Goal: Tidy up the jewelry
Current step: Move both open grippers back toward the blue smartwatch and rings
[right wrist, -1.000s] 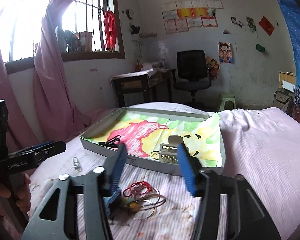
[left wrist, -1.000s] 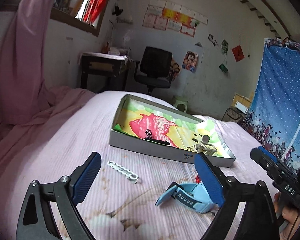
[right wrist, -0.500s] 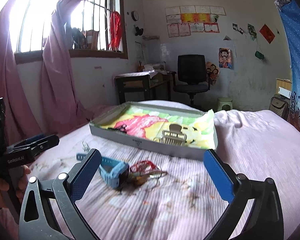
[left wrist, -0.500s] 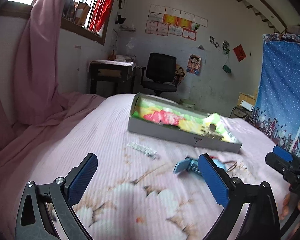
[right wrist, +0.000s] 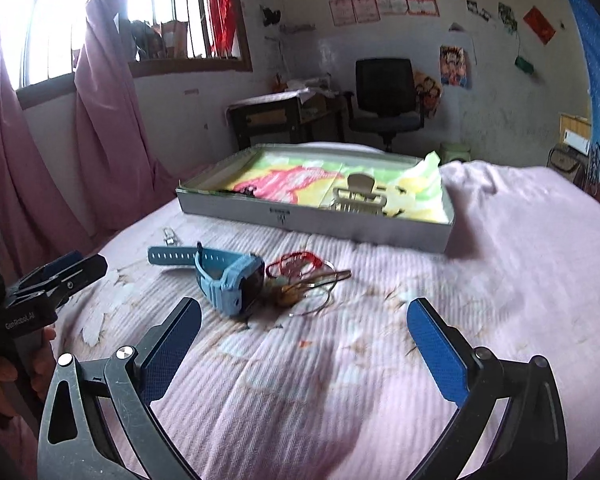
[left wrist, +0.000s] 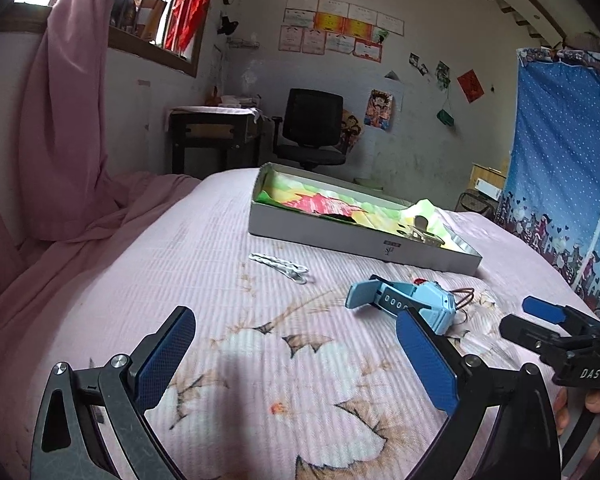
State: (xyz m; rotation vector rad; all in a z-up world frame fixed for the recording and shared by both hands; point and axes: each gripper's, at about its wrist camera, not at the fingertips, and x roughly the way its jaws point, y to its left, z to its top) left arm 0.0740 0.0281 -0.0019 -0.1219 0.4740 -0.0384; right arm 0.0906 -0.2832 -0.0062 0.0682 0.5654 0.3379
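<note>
Your left gripper (left wrist: 292, 354) has its jaws spread wide with nothing between them, hovering over the pink bed (left wrist: 188, 264); your right gripper (right wrist: 304, 344) stands just as wide and just as empty. Just beyond the right jaws lies the blue watch (right wrist: 230, 278), and touching its right side sits a tangle of a red cord bracelet (right wrist: 296, 262) and thin bangles (right wrist: 320, 284). Left of the watch, apart from it, a small white hair clip (left wrist: 278, 266) rests on the sheet. Farther back sits the shallow grey box (right wrist: 312, 222), lined with colourful paper, holding a beige claw clip (right wrist: 358, 194).
</note>
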